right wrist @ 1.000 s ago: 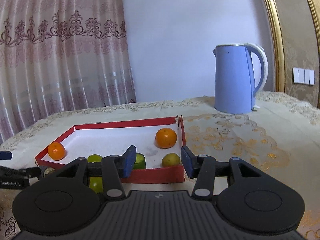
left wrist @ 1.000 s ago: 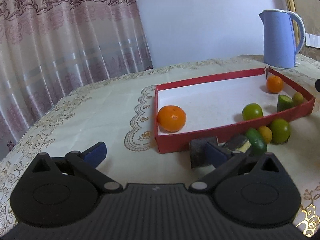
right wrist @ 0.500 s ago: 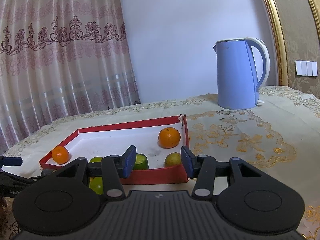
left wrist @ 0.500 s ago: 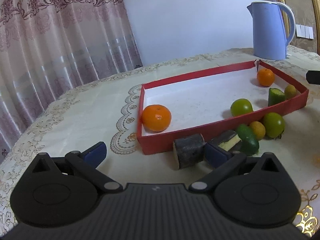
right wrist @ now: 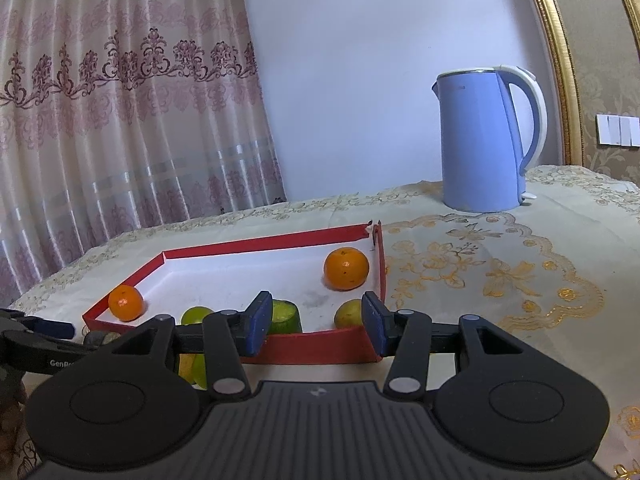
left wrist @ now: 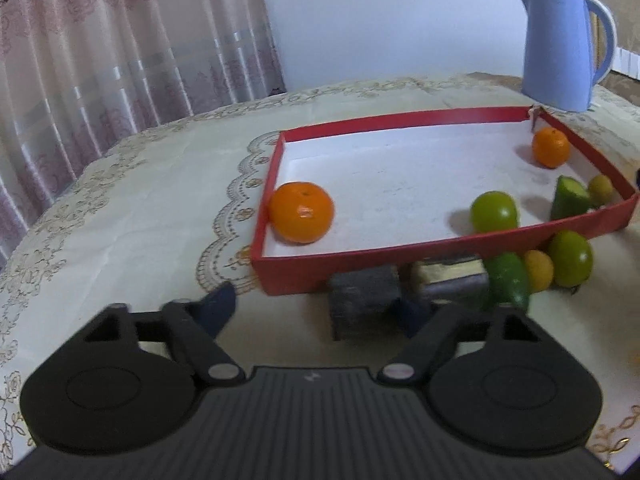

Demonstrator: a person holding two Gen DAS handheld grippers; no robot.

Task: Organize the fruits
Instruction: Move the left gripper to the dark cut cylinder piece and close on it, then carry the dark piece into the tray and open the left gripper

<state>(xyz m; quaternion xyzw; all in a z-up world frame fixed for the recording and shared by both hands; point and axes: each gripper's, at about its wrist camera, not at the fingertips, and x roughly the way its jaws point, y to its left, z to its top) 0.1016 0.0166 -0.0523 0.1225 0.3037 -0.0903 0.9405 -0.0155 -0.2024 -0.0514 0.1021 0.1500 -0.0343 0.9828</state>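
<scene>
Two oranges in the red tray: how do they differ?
The near orange sits in the tray's corner closest to the left gripper; the far orange sits in the corner toward the kettle. In the left wrist view the near orange looks bigger, possibly only from closeness, and it stands alone, while the far orange has green fruit nearby. Both are round, orange, inside the tray.

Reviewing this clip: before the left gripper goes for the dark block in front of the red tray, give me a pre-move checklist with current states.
1. Left gripper open: ok.
2. Dark block lies between the fingers: cannot tell; the right finger is hidden behind it.
3. Block free of neighbours: not ok; a second cut piece and a green fruit crowd it.
4. Red tray has bare floor left: ok.
5. Right gripper empty and open: ok.
6. Kettle clear of the work area: ok.
</scene>
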